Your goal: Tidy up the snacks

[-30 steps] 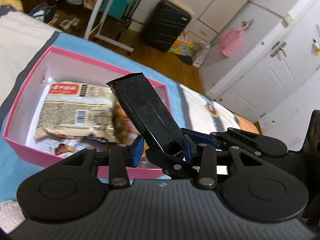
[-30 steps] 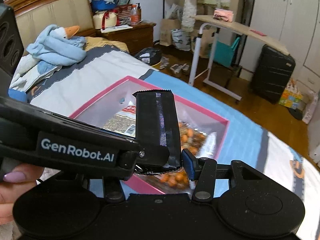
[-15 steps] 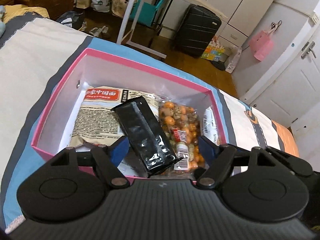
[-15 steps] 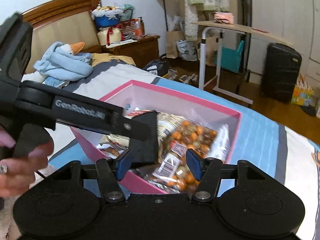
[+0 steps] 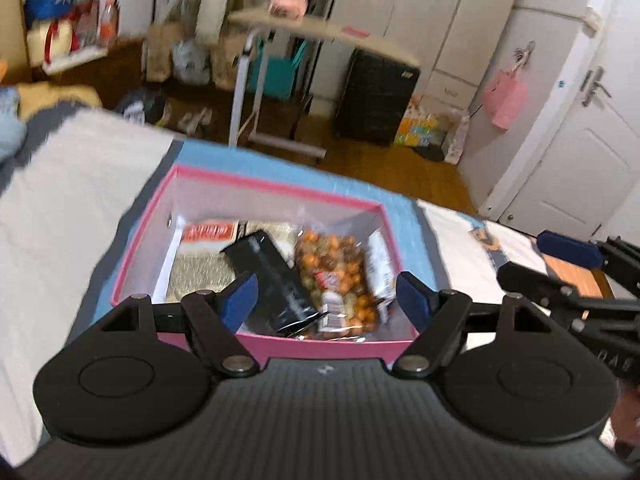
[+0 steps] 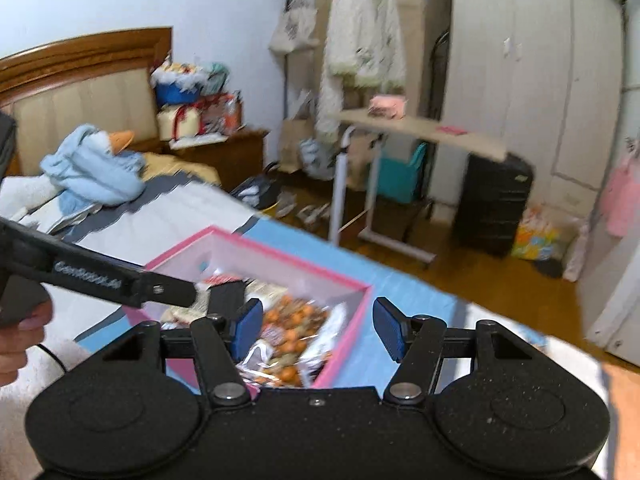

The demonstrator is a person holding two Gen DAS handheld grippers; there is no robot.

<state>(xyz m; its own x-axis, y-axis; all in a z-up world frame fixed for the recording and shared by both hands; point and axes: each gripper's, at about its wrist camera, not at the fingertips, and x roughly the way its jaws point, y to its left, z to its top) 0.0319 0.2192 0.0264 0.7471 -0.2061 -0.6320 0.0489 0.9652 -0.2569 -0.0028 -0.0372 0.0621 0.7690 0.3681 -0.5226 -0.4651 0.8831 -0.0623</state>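
Left wrist view: left gripper wide open, nothing between the pads, jaws just opened. Black packet lying slantwise in pink box ahead of and below the tips, leaning on nut bag; beige packet beyond the left pad. Right gripper off to the right, clear of the box. Risk: black packet sliding off its neighbours, being only propped. Right wrist view: right gripper parted, empty, jaws just opening. Pink box just below and left of the tips; left gripper crossing in from the left over the box. Risk: tongs clashing over the box; near wall caught and box tipped.
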